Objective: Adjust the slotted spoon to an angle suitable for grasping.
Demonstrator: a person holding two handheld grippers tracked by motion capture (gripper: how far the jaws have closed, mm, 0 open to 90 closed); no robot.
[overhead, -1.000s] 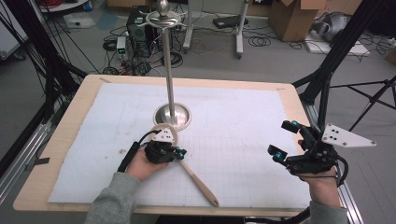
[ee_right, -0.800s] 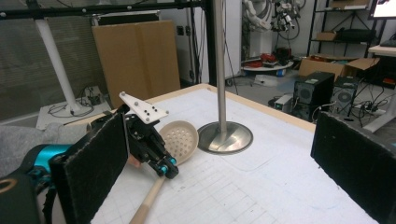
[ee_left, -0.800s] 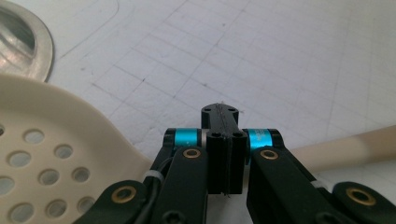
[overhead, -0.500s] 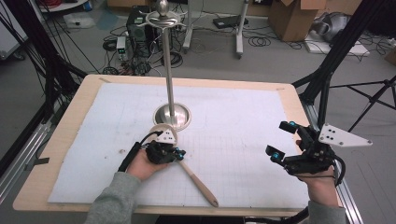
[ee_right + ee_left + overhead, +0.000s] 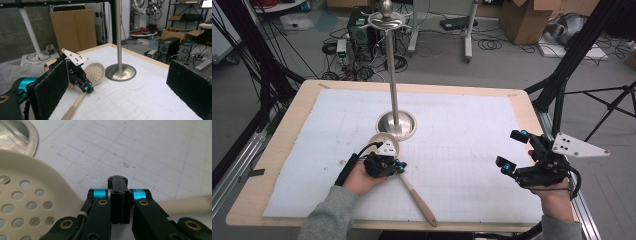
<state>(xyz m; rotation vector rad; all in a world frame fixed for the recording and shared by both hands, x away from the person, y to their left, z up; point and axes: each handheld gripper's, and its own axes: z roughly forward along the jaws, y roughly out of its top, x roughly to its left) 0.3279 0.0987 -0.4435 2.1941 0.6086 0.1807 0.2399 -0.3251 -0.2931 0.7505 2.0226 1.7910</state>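
Observation:
A cream slotted spoon (image 5: 417, 192) lies slanted on the white mat, its perforated bowl (image 5: 95, 72) raised beside the steel stand's round base (image 5: 397, 125). My left gripper (image 5: 398, 166) is shut across the spoon's neck. In the left gripper view its jaws (image 5: 117, 195) stand pressed together, with the bowl (image 5: 22, 195) to their left and the handle (image 5: 187, 205) running out to their right. My right gripper (image 5: 512, 150) hovers near the table's right edge, open with nothing between its pads (image 5: 47, 90). It faces the stand and the left gripper (image 5: 86, 88).
The stand's thin pole (image 5: 393, 75) rises from its base (image 5: 120, 72) to a hooked top (image 5: 385, 17). The gridded mat (image 5: 462, 130) covers most of the wooden table (image 5: 522, 97). Cables, cardboard boxes and tripod legs crowd the floor beyond.

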